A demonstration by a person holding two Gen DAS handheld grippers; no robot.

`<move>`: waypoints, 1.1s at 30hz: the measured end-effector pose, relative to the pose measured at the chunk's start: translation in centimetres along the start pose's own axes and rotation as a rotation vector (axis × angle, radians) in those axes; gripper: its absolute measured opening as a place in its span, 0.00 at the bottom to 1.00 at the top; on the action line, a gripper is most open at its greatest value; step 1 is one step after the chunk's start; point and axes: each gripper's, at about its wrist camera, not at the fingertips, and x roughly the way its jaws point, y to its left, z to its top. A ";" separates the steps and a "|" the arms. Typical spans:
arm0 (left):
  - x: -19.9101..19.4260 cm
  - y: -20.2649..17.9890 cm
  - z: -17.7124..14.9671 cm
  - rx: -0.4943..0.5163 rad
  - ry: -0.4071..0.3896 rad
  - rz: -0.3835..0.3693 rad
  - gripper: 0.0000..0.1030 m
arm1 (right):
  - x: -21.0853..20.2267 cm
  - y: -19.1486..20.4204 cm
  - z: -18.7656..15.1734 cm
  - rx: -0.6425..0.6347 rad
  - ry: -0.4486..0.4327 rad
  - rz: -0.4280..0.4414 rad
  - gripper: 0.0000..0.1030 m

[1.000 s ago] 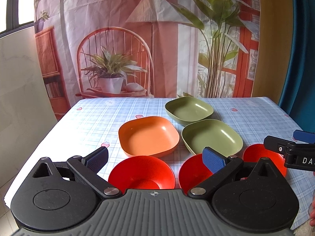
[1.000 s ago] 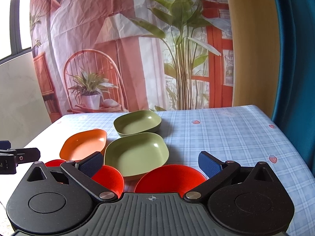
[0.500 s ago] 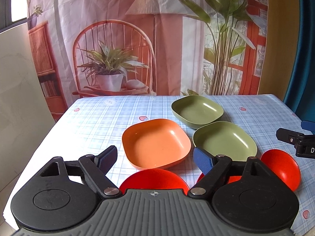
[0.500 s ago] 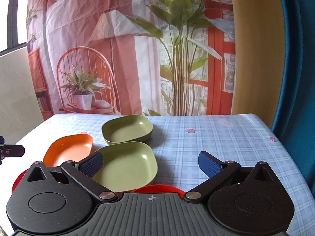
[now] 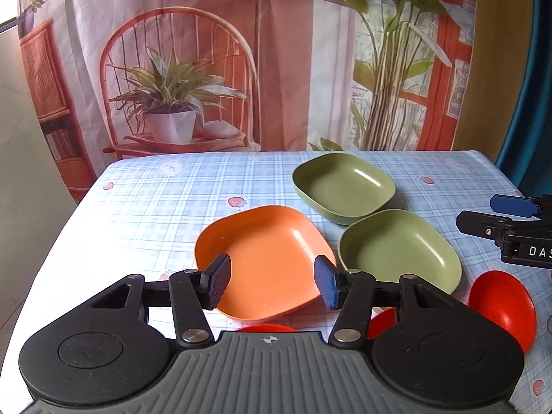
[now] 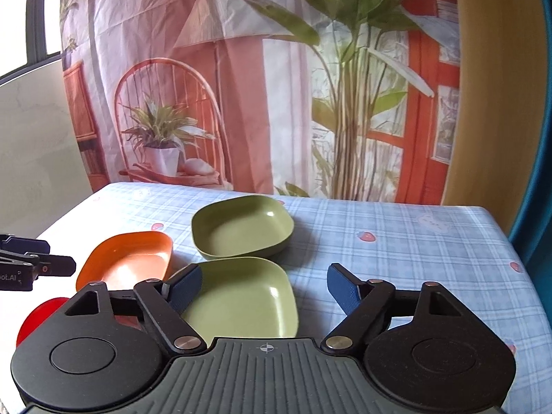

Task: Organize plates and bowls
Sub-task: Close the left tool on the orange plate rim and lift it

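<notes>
Two red bowls [image 5: 502,307] half-hidden by left tool [image 5: 272,281], both tools closing w/ nothing gripped.

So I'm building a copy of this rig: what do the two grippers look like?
Both match. The left gripper has a ribbed grey body with a small crosshair mark, two round black housings, black linkage arms with silver pivot pins, and dark blue textured pads. The right gripper is the same. From the side, white lettering shows on each one's black body. No cables, hands or sleeves show.
</notes>
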 end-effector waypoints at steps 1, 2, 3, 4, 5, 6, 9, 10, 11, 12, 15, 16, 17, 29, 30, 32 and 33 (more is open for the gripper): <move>0.2 0.6 0.3 -0.006 -0.003 0.011 0.54 | 0.7 0.5 0.5 -0.004 0.010 0.021 0.66; 0.5 1.2 0.4 -0.013 -0.003 0.025 0.54 | 1.3 0.9 0.9 -0.005 0.020 0.039 0.63; 0.8 1.9 0.6 -0.024 0.001 0.038 0.54 | 2.0 1.4 1.4 -0.006 0.028 0.056 0.61; 1.1 2.4 0.7 -0.035 0.000 0.051 0.54 | 2.7 1.9 1.8 -0.006 0.037 0.073 0.58; 1.4 3.0 0.9 -0.047 0.008 0.056 0.53 | 3.5 2.3 2.2 -0.009 0.049 0.092 0.53; 1.9 3.6 1.0 -0.056 0.017 0.058 0.51 | 4.3 2.7 2.6 -0.014 0.060 0.110 0.51; 3.4 5.1 1.1 -0.085 0.049 0.053 0.43 | 6.8 4.3 3.2 -0.038 0.096 0.143 0.40; 3.9 5.5 1.0 -0.095 0.058 0.048 0.42 | 7.8 4.7 3.4 -0.044 0.110 0.154 0.37; 4.5 5.9 0.9 -0.106 0.067 0.041 0.41 | 8.7 5.2 3.5 -0.049 0.127 0.165 0.35; 5.0 6.2 0.9 -0.116 0.075 0.033 0.40 | 9.5 5.6 3.6 -0.050 0.143 0.174 0.30; 6.3 6.8 0.3 -0.140 0.101 0.012 0.38 | 12.0 6.9 3.6 -0.061 0.198 0.190 0.26; 6.9 7.0 0.1 -0.148 0.109 0.007 0.38 | 12.8 7.4 3.6 -0.067 0.214 0.188 0.25; 7.2 7.2 -0.2 -0.155 0.116 0.005 0.38 | 13.4 7.7 3.6 -0.072 0.225 0.186 0.24; 9.7 7.9 -1.2 -0.159 0.158 -0.069 0.25 | 17.4 9.0 2.3 -0.079 0.320 0.178 0.07; 9.9 7.8 -1.3 -0.158 0.165 -0.072 0.25 | 17.5 9.0 2.3 -0.077 0.326 0.177 0.07; 10.4 7.8 -1.5 -0.158 0.175 -0.072 0.22 | 17.6 8.9 2.2 -0.072 0.332 0.175 0.07; 10.6 7.7 -1.5 -0.160 0.177 -0.071 0.20 | 17.6 8.9 2.1 -0.069 0.336 0.179 0.07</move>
